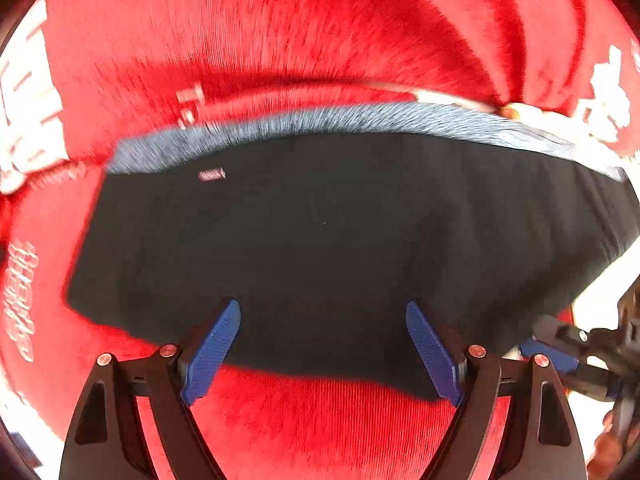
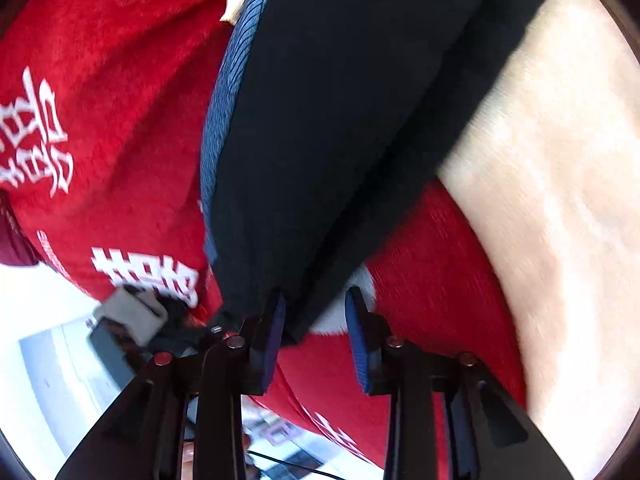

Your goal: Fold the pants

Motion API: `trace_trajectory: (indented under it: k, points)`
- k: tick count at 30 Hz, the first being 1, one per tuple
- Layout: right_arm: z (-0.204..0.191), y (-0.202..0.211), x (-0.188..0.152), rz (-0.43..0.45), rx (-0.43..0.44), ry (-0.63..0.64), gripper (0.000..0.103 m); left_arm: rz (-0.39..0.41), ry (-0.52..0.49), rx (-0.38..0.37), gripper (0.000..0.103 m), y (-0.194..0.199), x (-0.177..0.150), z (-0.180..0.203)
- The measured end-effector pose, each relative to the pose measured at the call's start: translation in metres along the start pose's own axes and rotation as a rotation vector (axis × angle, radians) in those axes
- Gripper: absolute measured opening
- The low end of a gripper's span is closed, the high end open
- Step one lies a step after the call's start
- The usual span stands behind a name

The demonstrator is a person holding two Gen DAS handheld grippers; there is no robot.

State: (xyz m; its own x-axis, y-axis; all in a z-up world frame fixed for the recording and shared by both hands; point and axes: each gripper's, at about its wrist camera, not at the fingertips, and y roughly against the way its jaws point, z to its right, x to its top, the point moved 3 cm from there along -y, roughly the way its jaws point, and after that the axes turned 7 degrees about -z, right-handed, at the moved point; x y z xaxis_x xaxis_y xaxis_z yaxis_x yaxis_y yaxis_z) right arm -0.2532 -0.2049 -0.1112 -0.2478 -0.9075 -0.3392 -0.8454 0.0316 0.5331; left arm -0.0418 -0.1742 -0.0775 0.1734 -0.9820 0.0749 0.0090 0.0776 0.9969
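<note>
Dark navy pants (image 1: pixel 320 232) lie folded on a red cloth, their ribbed blue-grey waistband (image 1: pixel 340 120) along the far edge. My left gripper (image 1: pixel 324 354) is open, its blue pads spread wide over the near edge of the pants and holding nothing. At the right edge of the left wrist view, the right gripper's blue pad (image 1: pixel 554 354) sits by the pants' corner. In the right wrist view the pants (image 2: pixel 340 120) run away from my right gripper (image 2: pixel 316 340). It is open, and the pants' corner lies between its fingers, against the left pad (image 2: pixel 272 344).
The red cloth (image 1: pixel 280 40) with white printed characters (image 2: pixel 36 140) covers the surface under the pants. A cream-coloured surface (image 2: pixel 560 200) lies to the right of it. A blurred grey and black object (image 2: pixel 132 312) and a pale floor show at lower left of the right wrist view.
</note>
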Motion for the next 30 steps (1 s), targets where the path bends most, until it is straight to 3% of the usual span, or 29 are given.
trace_trajectory:
  k: [1, 2, 6, 10, 11, 13, 16, 18, 20, 25, 30]
  points:
    - [-0.001, -0.002, 0.001, 0.011, 0.007, -0.018, 0.032, -0.039, 0.024, 0.0, 0.086, -0.01, 0.003, -0.004]
    - [-0.001, -0.004, 0.002, 0.021, 0.007, -0.04, 0.024, -0.044, 0.035, -0.009, 0.086, -0.014, 0.004, -0.008]
    - [-0.014, 0.003, -0.005, 0.048, 0.039, -0.019, 0.009, -0.031, 0.028, -0.015, 0.086, -0.003, 0.002, -0.013]
    - [0.001, 0.013, -0.017, 0.051, -0.056, -0.008, 0.0, -0.045, -0.006, -0.001, 0.087, -0.009, -0.006, -0.015]
    - [0.013, 0.015, -0.018, 0.048, -0.083, -0.033, 0.0, -0.033, -0.012, -0.001, 0.087, -0.009, -0.007, -0.015]
    - [0.024, 0.022, -0.022, 0.037, -0.019, -0.062, 0.0, -0.03, -0.009, -0.009, 0.087, -0.009, -0.007, -0.017]
    - [0.002, 0.031, -0.029, 0.005, 0.02, 0.041, 0.004, -0.028, 0.0, -0.03, 0.089, -0.01, -0.005, -0.02]
    - [-0.013, 0.024, -0.029, -0.029, 0.041, 0.084, 0.02, -0.032, 0.012, -0.057, 0.089, -0.012, -0.003, -0.024]
    - [-0.026, 0.008, -0.026, -0.058, 0.059, 0.108, 0.028, -0.043, 0.027, -0.082, 0.089, -0.011, -0.001, -0.029]
    - [-0.039, -0.038, -0.018, -0.107, 0.066, 0.077, 0.028, -0.051, 0.014, -0.092, 0.089, -0.012, 0.006, -0.038]
    - [-0.035, -0.048, -0.016, -0.104, 0.056, 0.023, 0.03, -0.04, 0.0, -0.089, 0.089, -0.013, 0.005, -0.04]
